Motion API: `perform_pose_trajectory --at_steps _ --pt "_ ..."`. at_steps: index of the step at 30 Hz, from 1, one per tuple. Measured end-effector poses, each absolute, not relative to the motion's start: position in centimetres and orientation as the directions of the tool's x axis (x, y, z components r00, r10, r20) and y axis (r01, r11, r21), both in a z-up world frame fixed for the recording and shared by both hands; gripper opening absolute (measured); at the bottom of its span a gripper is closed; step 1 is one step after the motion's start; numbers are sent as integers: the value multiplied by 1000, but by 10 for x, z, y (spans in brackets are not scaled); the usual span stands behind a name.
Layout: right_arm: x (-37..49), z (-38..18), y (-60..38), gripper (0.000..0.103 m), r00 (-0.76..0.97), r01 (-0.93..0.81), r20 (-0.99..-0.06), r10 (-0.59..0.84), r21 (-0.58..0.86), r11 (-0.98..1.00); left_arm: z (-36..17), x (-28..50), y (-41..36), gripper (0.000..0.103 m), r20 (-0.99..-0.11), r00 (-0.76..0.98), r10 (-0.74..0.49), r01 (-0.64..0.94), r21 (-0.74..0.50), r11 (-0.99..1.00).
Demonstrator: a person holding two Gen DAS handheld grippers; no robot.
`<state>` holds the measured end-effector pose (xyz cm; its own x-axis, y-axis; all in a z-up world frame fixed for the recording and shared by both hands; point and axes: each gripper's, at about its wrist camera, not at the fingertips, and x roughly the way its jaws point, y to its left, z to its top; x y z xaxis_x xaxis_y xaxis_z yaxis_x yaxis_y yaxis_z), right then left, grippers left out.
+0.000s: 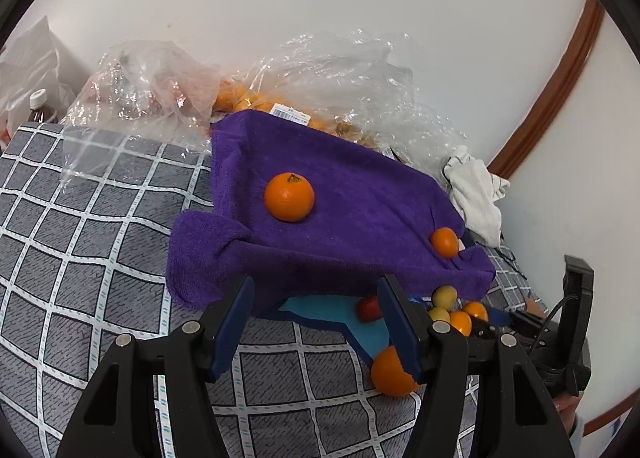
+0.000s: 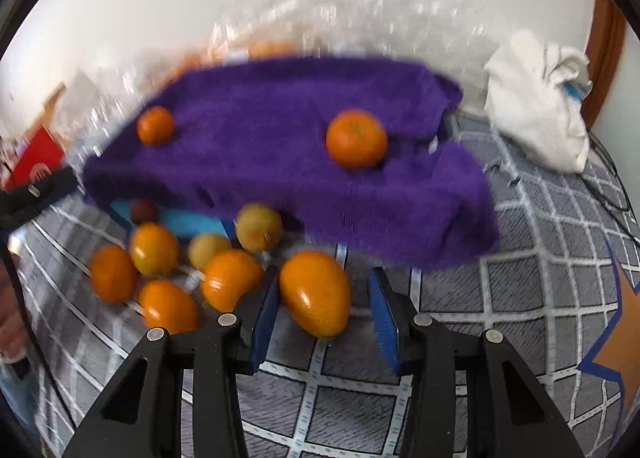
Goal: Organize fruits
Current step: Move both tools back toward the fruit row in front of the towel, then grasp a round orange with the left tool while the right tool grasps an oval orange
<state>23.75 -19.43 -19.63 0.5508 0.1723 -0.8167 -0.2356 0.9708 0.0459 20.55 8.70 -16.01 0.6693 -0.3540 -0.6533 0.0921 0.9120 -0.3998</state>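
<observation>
— Reaching in, the right gripper [image 2: 324, 314] has its fingers apart around an oval orange fruit [image 2: 315, 293], unclamped, on the checked cloth [image 2: 520, 298].

— The left gripper [image 1: 316, 322]?

— Wide apart, holding nothing, facing the purple towel [image 1: 360, 194], where two oranges [image 1: 289, 197] sit sorted.

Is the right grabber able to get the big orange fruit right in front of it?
Probably yes. The right gripper is open, and the big orange fruit already lies between its fingers on the checked cloth. Nothing blocks it; the purple towel sits behind.
</observation>
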Motion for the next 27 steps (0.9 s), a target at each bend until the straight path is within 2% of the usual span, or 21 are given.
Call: perform_pose_trajectory --at_steps 1,8,14,18,23,24,25,27 --pt "237 -197 -193 32 549 -240 -819 164 33 970 -161 206 85 62 -655 663 -363 107 -397 912" --pt "233 -172 -223 32 618 -179 -759 204 117 977 -162 200 60 60 -667 618 -415 215 -364 906" --pt "233 -154 -257 32 676 -90 -714 183 167 982 -167 192 31 60 -698 550 -458 321 -329 888" --pt "236 -151 -269 32 686 -55 -703 186 205 977 -173 189 16 60 -727 520 -449 357 -293 887" --pt "237 -155 -266 32 674 -59 -714 191 206 977 -181 187 5 60 -767 525 -370 355 -198 914" --pt "237 -156 -264 32 671 -66 -716 193 202 977 -183 188 2 58 -773 526 -354 354 -180 918" --pt "236 -157 -262 32 670 -72 -716 194 197 978 -185 188 0 45 -782 520 -345 357 -168 919" --pt "236 -159 -259 32 667 -83 -719 195 188 979 -183 187 0 38 -775 519 -360 372 -175 912"
